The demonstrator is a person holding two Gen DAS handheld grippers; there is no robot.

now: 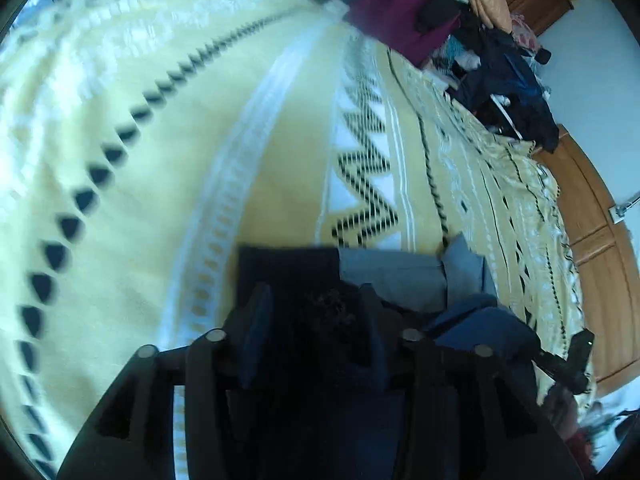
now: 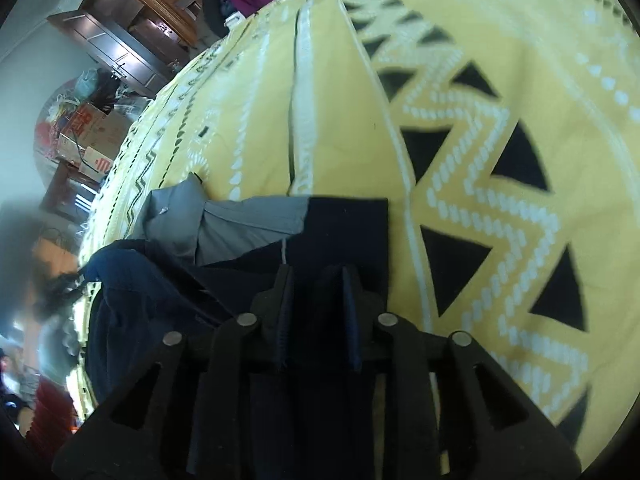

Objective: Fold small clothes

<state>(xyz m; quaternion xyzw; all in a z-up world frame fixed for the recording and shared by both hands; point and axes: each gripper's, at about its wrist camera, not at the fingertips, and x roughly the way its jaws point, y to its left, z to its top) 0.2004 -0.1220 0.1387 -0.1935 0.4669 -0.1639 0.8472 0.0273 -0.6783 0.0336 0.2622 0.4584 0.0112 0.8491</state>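
The garment (image 1: 384, 280) is a small piece of clothing with a dark navy part and a grey part, and it lies on a bed covered by a yellow blanket (image 1: 152, 140) with white bands and black triangle patterns. In the left wrist view the left gripper (image 1: 316, 300) is low over the dark navy edge of the garment, its two fingers (image 1: 256, 320) stand on either side of a bunch of dark cloth and seem to be clenched on it, though the cloth is very dark and the contact is hard to see. In the right wrist view the right gripper (image 2: 316, 280) is also on the navy part, near its straight edge, and its fingers (image 2: 286, 292) stand close together with dark cloth between them, so it appears to grasp the garment (image 2: 344, 232) too. The grey part spreads away from both grippers toward the far side of the bed. At the far end of the bed there is a pile of clothes (image 1: 460, 28), with a purple piece on top, and wooden furniture (image 1: 592, 208) stands beside the bed
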